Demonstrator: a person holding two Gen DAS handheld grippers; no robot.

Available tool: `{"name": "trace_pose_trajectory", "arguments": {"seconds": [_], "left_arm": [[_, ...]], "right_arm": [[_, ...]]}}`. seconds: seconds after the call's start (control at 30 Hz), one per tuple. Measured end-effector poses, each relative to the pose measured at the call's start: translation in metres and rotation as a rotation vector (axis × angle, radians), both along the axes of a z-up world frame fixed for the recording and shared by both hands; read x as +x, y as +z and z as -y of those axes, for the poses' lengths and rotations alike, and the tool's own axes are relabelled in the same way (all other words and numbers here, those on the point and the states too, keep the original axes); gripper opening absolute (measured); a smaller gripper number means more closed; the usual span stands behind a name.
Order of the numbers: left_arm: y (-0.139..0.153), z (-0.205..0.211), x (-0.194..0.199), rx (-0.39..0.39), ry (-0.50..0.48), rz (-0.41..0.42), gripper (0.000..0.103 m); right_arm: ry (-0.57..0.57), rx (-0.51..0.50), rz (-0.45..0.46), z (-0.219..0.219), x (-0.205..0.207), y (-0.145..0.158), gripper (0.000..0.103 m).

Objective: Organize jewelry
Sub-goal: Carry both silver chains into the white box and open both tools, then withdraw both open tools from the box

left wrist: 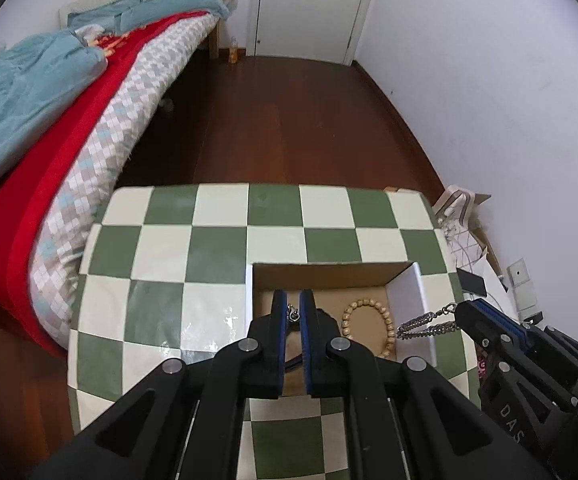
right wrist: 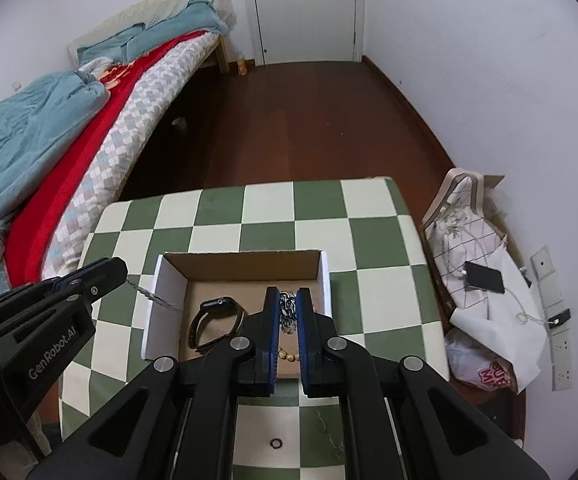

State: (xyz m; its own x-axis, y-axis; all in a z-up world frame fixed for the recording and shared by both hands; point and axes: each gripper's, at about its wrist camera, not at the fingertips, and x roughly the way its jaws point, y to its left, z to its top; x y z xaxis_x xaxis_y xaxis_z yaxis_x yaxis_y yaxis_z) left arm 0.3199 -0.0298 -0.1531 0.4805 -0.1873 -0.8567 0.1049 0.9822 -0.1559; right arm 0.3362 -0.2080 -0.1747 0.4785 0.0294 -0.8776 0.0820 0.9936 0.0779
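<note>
A shallow cardboard box (right wrist: 241,266) with white outer walls sits on the green-and-white checkered table (right wrist: 273,208). It holds a black watch (right wrist: 215,322) and a wooden bead bracelet (left wrist: 367,326). My left gripper (left wrist: 294,306) is shut on the clasp end of a thin silver chain (right wrist: 149,294), which drapes over the box's left wall. My right gripper (right wrist: 287,304) is shut on a thick silver link chain (right wrist: 287,310) held over the box; the same chain shows in the left wrist view (left wrist: 425,322). A small dark ring (right wrist: 275,444) lies on the table in front of the box.
A bed with red and teal bedding (right wrist: 69,128) runs along the left. Dark wood floor (right wrist: 297,120) lies beyond the table. A phone on a cable (right wrist: 485,278), bags and a power strip (right wrist: 561,344) lie on the floor at the right.
</note>
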Motion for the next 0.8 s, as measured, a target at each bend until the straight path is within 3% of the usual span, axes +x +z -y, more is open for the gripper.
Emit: {"name": "trace_pose_trajectory", "arguments": {"seconds": [0.37, 0.4, 0.43, 0.47, 0.5, 0.53, 0.8], "left_arm": [[-0.01, 0.006, 0.001, -0.011, -0.021, -0.017, 0.009], [-0.009, 0.007, 0.001, 0.01, -0.016, -0.01, 0.017], [-0.008, 0.007, 0.0, 0.034, -0.009, -0.004, 0.025], [-0.006, 0.007, 0.0, 0.052, -0.002, 0.006, 0.054], [-0.005, 0.006, -0.001, 0.058, 0.003, 0.014, 0.092], [-0.004, 0.004, -0.001, 0.065, 0.008, 0.024, 0.103], [0.0, -0.008, -0.01, 0.133, 0.057, 0.06, 0.103]], "right_arm": [[0.028, 0.051, -0.079, 0.004, 0.012, -0.04, 0.012], [0.026, 0.04, -0.088, 0.004, 0.012, -0.042, 0.027], [0.025, 0.033, -0.096, 0.005, 0.012, -0.042, 0.059], [0.023, 0.032, -0.101, 0.006, 0.011, -0.043, 0.077], [0.023, 0.025, -0.104, 0.008, 0.01, -0.043, 0.096], [0.023, 0.012, -0.105, 0.008, 0.009, -0.043, 0.096], [0.017, -0.073, -0.123, 0.009, -0.002, -0.039, 0.101]]}}
